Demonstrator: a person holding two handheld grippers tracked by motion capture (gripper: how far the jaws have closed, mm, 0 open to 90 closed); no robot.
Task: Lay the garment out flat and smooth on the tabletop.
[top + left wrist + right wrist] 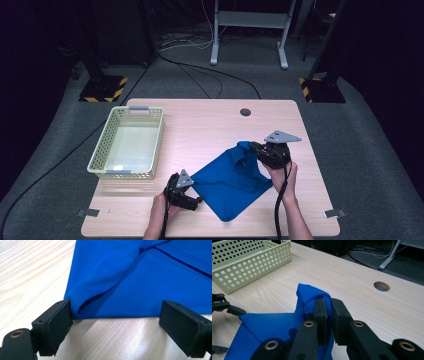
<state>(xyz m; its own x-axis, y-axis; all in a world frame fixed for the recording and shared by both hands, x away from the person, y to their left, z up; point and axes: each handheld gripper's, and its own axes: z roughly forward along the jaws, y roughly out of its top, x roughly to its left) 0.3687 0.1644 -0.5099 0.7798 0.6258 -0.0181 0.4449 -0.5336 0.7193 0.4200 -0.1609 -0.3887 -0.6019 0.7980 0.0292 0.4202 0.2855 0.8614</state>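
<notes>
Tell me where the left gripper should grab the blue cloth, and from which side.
Probably the near-left corner of the blue cloth, approached level along the table from the person's side. The left gripper already has open jaws straddling that edge, and the fold there lifts slightly off the wood. The right gripper pinches the far corner.

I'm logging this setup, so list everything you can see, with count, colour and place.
cloth: one, blue, near right part of the table, far corner lifted
basket: one, pale green, perforated, far left on the table
table: one, light wood, round hole near the far edge
floor cables: several, dark, on grey carpet beyond the table
metal stand: one, grey, beyond the table
left gripper: one, black, fingers spread at the cloth's near corner
right gripper: one, black, fingers clamped on the cloth's raised corner
</notes>
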